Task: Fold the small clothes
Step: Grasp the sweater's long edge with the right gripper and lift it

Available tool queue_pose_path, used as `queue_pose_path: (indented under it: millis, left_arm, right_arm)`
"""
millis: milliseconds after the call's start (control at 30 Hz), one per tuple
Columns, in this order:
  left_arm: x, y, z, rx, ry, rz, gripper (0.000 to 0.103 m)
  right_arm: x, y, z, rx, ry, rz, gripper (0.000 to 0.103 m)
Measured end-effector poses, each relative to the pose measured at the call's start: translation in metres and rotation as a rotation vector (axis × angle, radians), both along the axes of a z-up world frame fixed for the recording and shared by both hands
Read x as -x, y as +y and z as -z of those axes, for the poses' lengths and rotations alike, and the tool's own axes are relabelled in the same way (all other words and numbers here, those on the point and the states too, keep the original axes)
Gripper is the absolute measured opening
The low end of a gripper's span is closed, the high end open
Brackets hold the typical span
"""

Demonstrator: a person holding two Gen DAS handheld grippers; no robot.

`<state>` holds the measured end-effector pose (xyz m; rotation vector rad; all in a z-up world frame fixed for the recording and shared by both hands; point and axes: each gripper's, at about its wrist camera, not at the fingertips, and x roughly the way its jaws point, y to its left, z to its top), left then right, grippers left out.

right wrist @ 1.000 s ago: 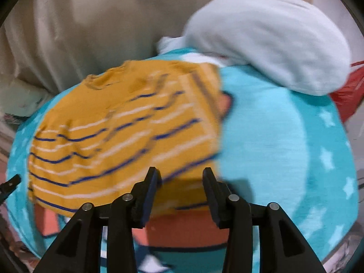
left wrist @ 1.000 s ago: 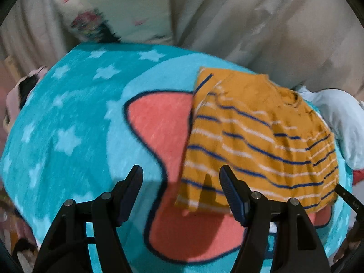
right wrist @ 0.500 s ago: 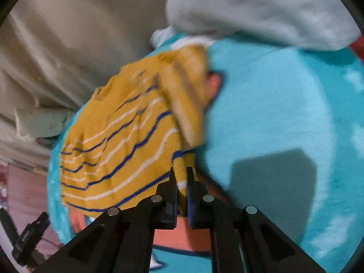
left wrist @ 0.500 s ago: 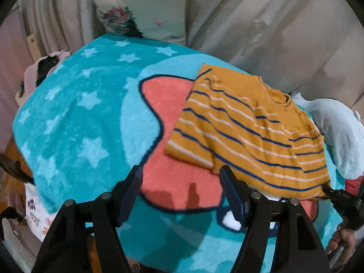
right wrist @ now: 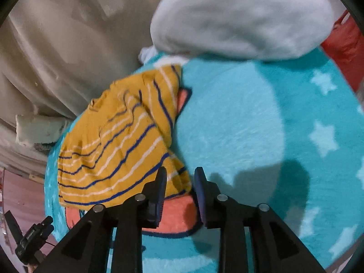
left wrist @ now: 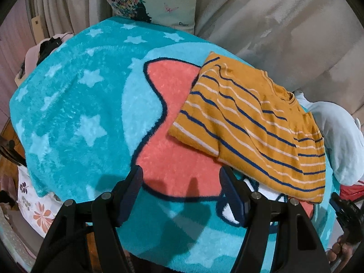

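Shirt [left wrist: 250, 132] lies on the blanket [left wrist: 75, 104], sides folded in, a neat strip. Right claw [right wrist: 179, 182] stands partly open around its near corner, gripping nothing; left claw [left wrist: 182, 179] hangs wide open, empty. A crosswise fold likely remains.

Black jaws, navy pads [left wrist: 232, 195], silver screws.

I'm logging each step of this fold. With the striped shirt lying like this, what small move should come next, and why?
Probably close the right gripper on the striped shirt's near corner: its jaws stand open with that corner between them, the shirt lies flat on the star blanket, and the left gripper hangs open short of it.
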<state>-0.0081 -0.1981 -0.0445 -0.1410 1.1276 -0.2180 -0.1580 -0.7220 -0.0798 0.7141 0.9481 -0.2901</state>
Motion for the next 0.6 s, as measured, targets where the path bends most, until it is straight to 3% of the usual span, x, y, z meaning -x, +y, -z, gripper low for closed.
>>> queue_pose_path:
  millis: [133, 233, 400, 500, 600]
  left_arm:
    - [-0.014, 0.004, 0.007, 0.015, 0.009, -0.012, 0.069]
    - [-0.034, 0.007, 0.014, 0.045, 0.018, -0.016, 0.069]
    - [-0.078, 0.013, 0.031, 0.031, 0.005, -0.007, 0.069]
    - [-0.097, 0.012, 0.041, 0.071, 0.036, 0.008, 0.069]
    - [-0.108, 0.010, 0.051, 0.137, 0.078, 0.036, 0.069]
  right_arm:
    - [-0.004, 0.018, -0.023, 0.060, -0.028, -0.041, 0.032]
    - [-0.030, 0.049, -0.030, 0.053, -0.032, -0.154, 0.035]
    - [-0.111, 0.119, -0.034, 0.031, -0.001, -0.387, 0.037]
    - [-0.164, 0.163, -0.033, -0.024, 0.000, -0.502, 0.043]
    - [-0.220, 0.214, -0.024, -0.082, 0.027, -0.606, 0.044]
